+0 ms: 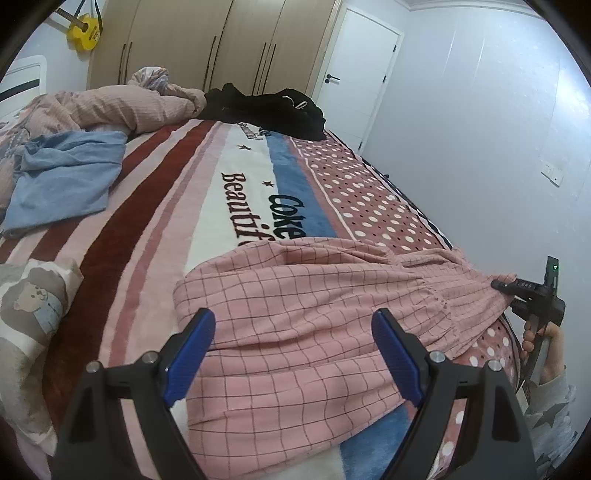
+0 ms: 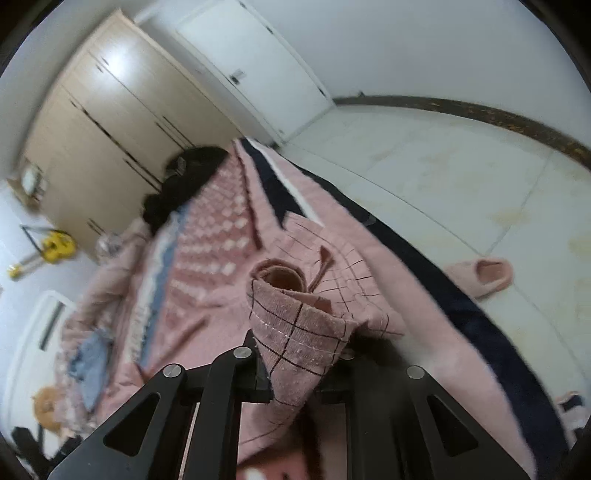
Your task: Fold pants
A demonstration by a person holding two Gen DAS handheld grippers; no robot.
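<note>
Pink checked pants (image 1: 295,314) lie rumpled on bed (image 1: 177,206); right gripper (image 2: 295,373) clamped on a bunched edge, left gripper (image 1: 293,354) wide open, empty, above them.

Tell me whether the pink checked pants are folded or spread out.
Spread out: the pink checked pants lie in one loose, wrinkled layer across the bed, one edge pinched in the right gripper.

One pair of pink checked pants (image 1: 295,314), two claws, one blue garment (image 1: 66,173), one black heap (image 1: 273,107), one yellow guitar (image 1: 85,31), one pink slipper (image 2: 484,275)
</note>
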